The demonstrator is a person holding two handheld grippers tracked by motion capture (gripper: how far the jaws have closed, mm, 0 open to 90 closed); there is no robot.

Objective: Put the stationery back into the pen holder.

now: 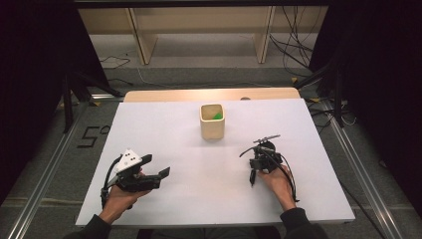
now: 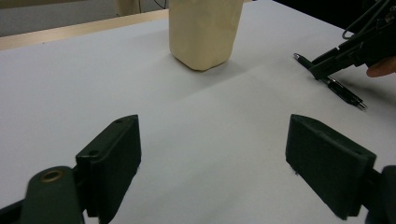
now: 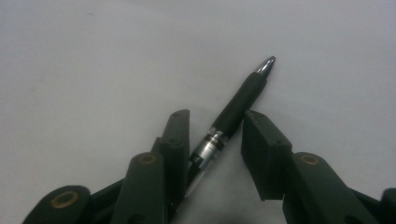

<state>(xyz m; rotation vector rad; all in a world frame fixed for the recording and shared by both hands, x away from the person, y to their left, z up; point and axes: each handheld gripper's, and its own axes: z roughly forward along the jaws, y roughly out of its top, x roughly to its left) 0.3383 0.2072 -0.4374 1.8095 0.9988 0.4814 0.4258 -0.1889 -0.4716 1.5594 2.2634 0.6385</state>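
**Pen between the right tool's jaws, cup at twelve o'clock**

On the white worktop [image 1: 174, 129], a cream cup [image 1: 212, 122] stands toward twelve o'clock, with something green inside. The left tool [image 1: 158, 167] sits at about eight o'clock, jaws wide apart over bare worktop. The right tool [image 3: 215, 135] sits at about four o'clock, tipped down, jaws apart on either side of a black pen [image 3: 232, 114] lying flat; I cannot tell whether they touch it.

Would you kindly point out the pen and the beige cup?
pen [image 3: 238, 102], right gripper view, on its black grip.
beige cup [image 1: 212, 128], high view, on its front wall.
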